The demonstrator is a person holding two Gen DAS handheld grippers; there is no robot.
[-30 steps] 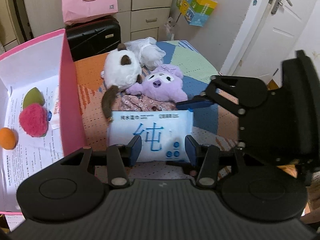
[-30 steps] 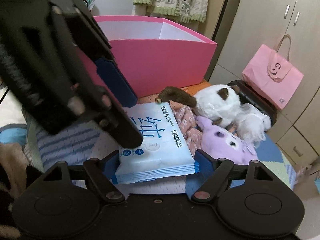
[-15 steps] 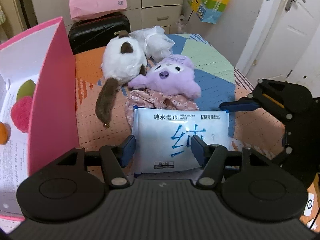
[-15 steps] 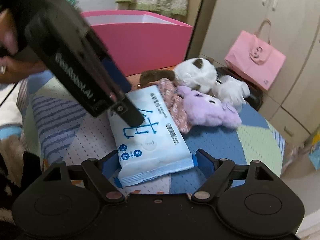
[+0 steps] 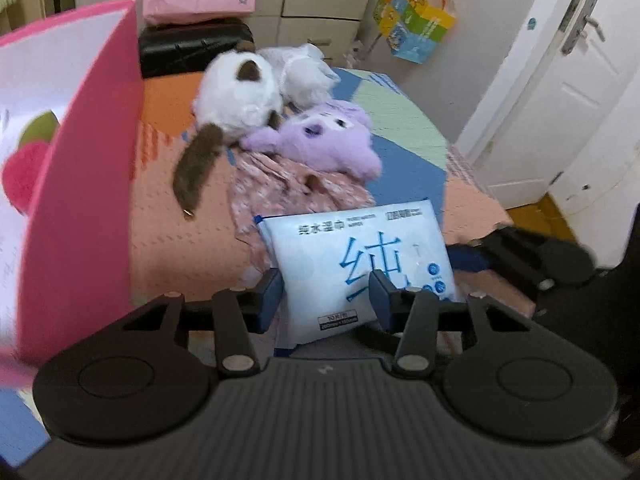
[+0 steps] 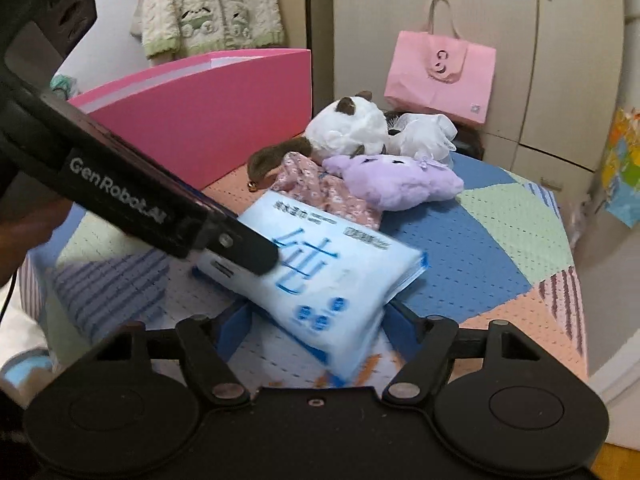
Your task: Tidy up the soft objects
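the left claw [image 5: 326,294] is closed on the wipes pack [image 5: 360,268]: its two blue pads press the pack's near end from either side, and the pack sits tilted up between them, blue print facing the camera. in the right view the same left claw [image 6: 256,258] reaches in from the left, its black tip lying across the top of the pack [image 6: 320,280]. the right claw [image 6: 314,328] has its jaws spread, one blue finger on each side of the pack's near corner; whether they touch it cannot be told, as the pack is blurred there. in the left view the right claw [image 5: 468,258] shows at the right, just beside the pack's edge.

the pack hangs over the patchwork mat [image 6: 460,256], its far edge touching or just over the floral cloth [image 5: 280,184]. beyond the cloth lies a purple plush [image 5: 320,144], partly on it, and touching that a white plush [image 5: 240,96] with a brown tail trailing toward the camera. a white fluffy thing [image 5: 304,76] lies just behind them.

a pink box [image 5: 88,160] stands open at the left of the mat; inside it are a red fuzzy ball [image 5: 24,176] and a green thing [image 5: 40,132], both blurred. a pink bag [image 6: 440,76] rests against the wardrobe behind, on top of a black case [image 5: 192,48].
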